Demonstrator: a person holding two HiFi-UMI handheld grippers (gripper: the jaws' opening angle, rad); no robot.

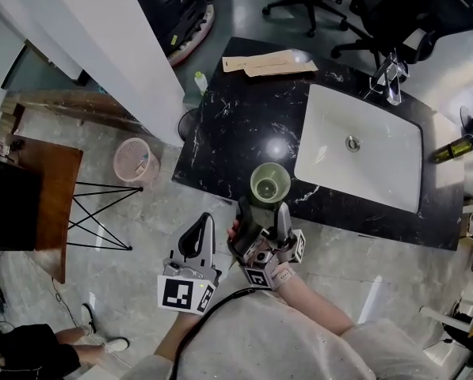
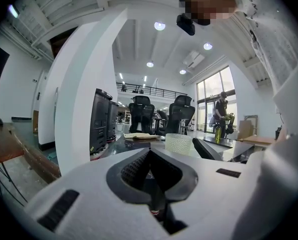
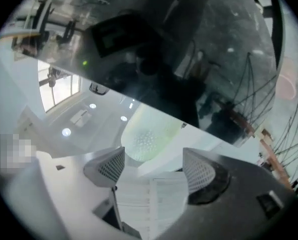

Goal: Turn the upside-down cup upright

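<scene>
A pale green, dimpled translucent cup (image 1: 269,183) stands on the black marble counter (image 1: 228,133) near its front edge, mouth up. My right gripper (image 1: 264,209) hovers just short of the cup, jaws open and nothing between them. The right gripper view shows that right gripper (image 3: 153,166) with its ribbed pads (image 3: 111,166) spread and the cup (image 3: 146,134) beyond the tips, untouched. My left gripper (image 1: 202,226) hangs off the counter's front edge to the left, shut and empty. In the left gripper view the left gripper (image 2: 149,159) has its jaws together, and the cup (image 2: 178,143) is ahead.
A white sink (image 1: 363,149) with a faucet (image 1: 390,77) is set into the counter right of the cup. Brown paper sheets (image 1: 268,63) lie at the far edge. An olive bottle (image 1: 458,147), a pink waste basket (image 1: 133,158) and a wooden table (image 1: 50,172) stand around.
</scene>
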